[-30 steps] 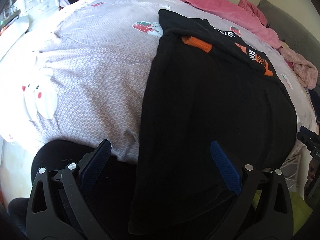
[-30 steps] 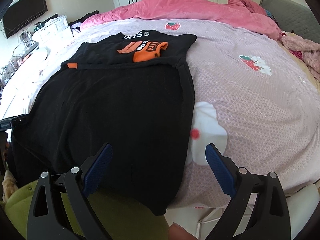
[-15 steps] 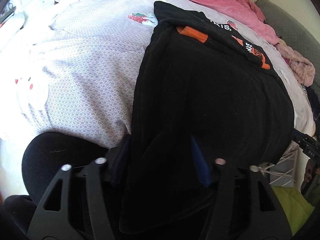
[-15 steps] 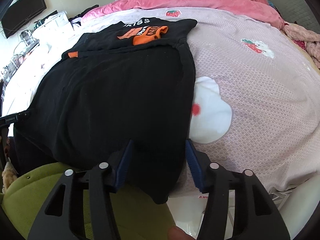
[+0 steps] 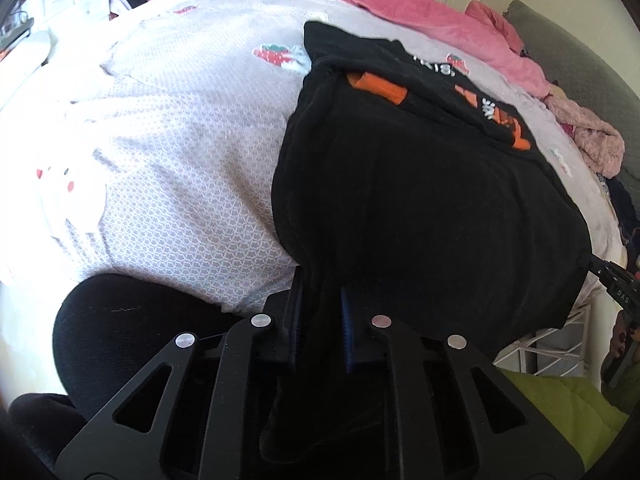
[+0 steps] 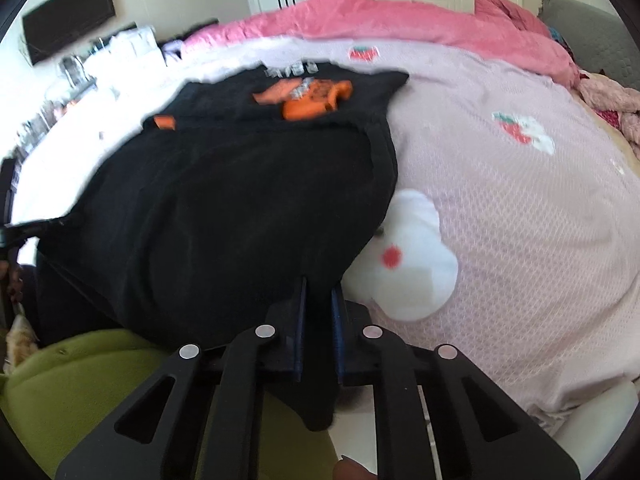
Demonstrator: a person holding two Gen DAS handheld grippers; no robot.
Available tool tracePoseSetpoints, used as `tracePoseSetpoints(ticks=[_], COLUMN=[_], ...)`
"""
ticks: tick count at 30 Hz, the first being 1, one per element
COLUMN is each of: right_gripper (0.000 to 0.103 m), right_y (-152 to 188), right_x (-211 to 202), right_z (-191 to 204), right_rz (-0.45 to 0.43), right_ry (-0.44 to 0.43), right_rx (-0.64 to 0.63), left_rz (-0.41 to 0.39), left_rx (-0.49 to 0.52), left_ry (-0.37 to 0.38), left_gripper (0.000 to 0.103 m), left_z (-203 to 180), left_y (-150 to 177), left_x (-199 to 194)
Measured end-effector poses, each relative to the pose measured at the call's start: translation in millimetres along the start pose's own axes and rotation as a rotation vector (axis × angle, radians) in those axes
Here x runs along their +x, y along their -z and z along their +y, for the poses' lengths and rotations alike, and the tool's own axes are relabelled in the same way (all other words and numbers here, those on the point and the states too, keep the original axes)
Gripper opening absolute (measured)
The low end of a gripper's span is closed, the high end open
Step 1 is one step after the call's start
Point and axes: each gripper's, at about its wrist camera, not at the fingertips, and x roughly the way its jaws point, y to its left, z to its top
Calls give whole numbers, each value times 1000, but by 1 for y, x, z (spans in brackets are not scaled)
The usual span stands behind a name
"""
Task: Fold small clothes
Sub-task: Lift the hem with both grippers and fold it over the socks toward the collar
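On the bed [image 5: 168, 152], over a lilac bedspread printed with strawberries and white shapes, lies a black T-shirt [image 5: 420, 184] with orange print, its printed end far from the cameras and its near edge hanging over the side of the bed. At that near edge both tools have a hold. The left gripper [image 5: 320, 312] has its blue-padded fingers drawn close together on the black cloth at the shirt's left corner, and fabric bunches up between them. The right gripper [image 6: 319, 304] is likewise clamped on the T-shirt [image 6: 240, 208] at the opposite corner, with a tongue of cloth hanging below the pads; this view is blurred, so fine detail of the grip is unclear.

As for progress, some folding looks done already: a crosswise ridge runs across the shirt near the orange print, and the sides appear turned in, giving a fairly narrow, long shape, though the dark cloth hides the layers and I cannot be sure how many there are. What is left, by my reading, is to carry the two held corners toward the printed end to halve the length, then smooth the bundle. A pink quilt [image 6: 400, 20] sits along the far side of the bed.
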Motion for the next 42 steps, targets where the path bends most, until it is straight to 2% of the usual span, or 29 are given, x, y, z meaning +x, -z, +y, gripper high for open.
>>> tracePoseSetpoints(ticks=[7,14,18,21,25,26,29,30,31,32,34,36,42], right_gripper=[10,10,10,10,12,16,23,28,37,40,41,47,47], right_y=[-29,-76,-93,-102,-104,-102,-98,-96,-95,-93,-88,-83,-62], right_x=[-26,-29,-15,3,26,28,31,32,32,31,29,27,32], right_z=[-3,-27,-39,-45,-49,-49,-49,-50,-51,-52,-52,-50,-41], right_rz=[-153,-282,-304,-293,-250,-247,-233,-223,-213,-210,-205,-189,-110], right_ry=[-43,-39,-25,-8,3,10,17,17,15,12,1,-4,-28], right_rx=[-16,49,68,81,112,114,116,120,126,133,144,140,136], left_rz=[-83,-157,-181,-176,-136,-126,-123,-126,-129,-133,-142,-146,-103], left_rx=[5,-10,5,14,1,-14,-25,-24,-26,-29,-33,-35,-112], left_ry=[32,29,10,-7,-9,7,23,23,27,34,38,44,110], left_gripper=[7,7,7,7,11,14,23,31,34,40,44,52,55], left_z=[-8,-10,-13,-16,-11,-9,-6,-6,-6,-6,-5,-3,15], left_y=[-21,-81,-110,-125,-126,-124,-118,-116,-114,-113,-107,-100,-75], left_x=[-29,-33,-27,-6,26,32,34,33,30,28,21,15,15])
